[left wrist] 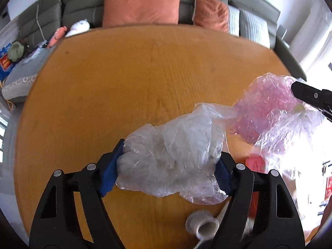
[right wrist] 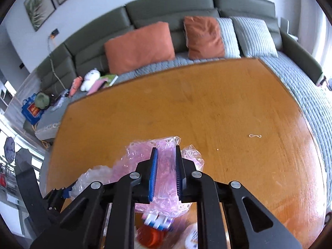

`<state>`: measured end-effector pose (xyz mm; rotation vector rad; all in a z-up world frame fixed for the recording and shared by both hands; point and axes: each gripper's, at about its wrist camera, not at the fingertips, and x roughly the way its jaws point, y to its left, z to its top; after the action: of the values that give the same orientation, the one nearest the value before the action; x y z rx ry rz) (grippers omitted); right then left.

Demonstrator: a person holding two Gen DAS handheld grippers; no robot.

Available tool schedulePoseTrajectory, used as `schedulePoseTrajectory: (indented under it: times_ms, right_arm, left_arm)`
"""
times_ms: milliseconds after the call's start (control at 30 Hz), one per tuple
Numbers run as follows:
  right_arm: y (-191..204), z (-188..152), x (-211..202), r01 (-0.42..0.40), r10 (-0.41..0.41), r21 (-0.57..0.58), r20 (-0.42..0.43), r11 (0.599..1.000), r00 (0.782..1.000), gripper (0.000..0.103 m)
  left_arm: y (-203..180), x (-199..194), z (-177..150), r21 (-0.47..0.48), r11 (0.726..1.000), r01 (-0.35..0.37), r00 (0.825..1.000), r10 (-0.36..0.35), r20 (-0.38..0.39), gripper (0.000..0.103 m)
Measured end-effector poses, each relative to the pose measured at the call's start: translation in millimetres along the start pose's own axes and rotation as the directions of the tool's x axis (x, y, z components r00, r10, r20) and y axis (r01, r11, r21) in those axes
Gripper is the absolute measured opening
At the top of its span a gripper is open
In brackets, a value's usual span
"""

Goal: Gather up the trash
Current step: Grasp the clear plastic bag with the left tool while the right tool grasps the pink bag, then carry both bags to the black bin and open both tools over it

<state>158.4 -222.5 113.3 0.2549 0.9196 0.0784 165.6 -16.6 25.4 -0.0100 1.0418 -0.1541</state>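
My left gripper (left wrist: 169, 166) is shut on a crumpled clear plastic bag (left wrist: 172, 155), held above the wooden table (left wrist: 124, 83). My right gripper (right wrist: 166, 174) is shut on a pink plastic bag (right wrist: 166, 172) with pink bits inside. In the left wrist view the pink bag (left wrist: 269, 108) hangs at the right, with the right gripper's black finger (left wrist: 309, 93) on it. The clear bag (right wrist: 93, 176) and part of the left gripper (right wrist: 56, 195) show at the lower left of the right wrist view.
A white cup-like piece (left wrist: 202, 225) and a red item (left wrist: 255, 164) lie below the grippers near the table's front. A small rubber band (right wrist: 254, 136) lies on the table to the right. A grey sofa with orange cushions (left wrist: 141, 6) stands behind the table.
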Motion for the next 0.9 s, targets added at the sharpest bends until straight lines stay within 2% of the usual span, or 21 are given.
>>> schedulePoseTrajectory:
  times_ms: [200,467,733,900]
  right_arm:
    - [29.6,-8.6,-26.8,-0.059,0.060,-0.032,0.034,0.998,0.998,0.017]
    - [96.7,-30.1,-55.0,-0.128,0.135,-0.113,0.056,0.985,0.989,0.017]
    - [187.9,-63.3,-60.0,-0.227,0.234,-0.225,0.005,0.948,0.972,0.017]
    - [254.3,-88.2,-58.0,-0.292,0.291,-0.307,-0.050,0.906,0.955,0.017]
  left_arm:
    - [23.8,-44.1,-18.2,-0.035,0.999,-0.022,0.998,0.025,0.066,0.074]
    - [79.5,-103.8,-62.0,-0.113,0.990,-0.084,0.989,0.096,0.110,0.074]
    - [148.2,-154.4,-113.5,-0.210,0.968,-0.135,0.977,0.166,0.135,0.074]
    - [193.4,-180.4,-144.5,-0.284,0.944,-0.171,0.968,0.214,0.129,0.074]
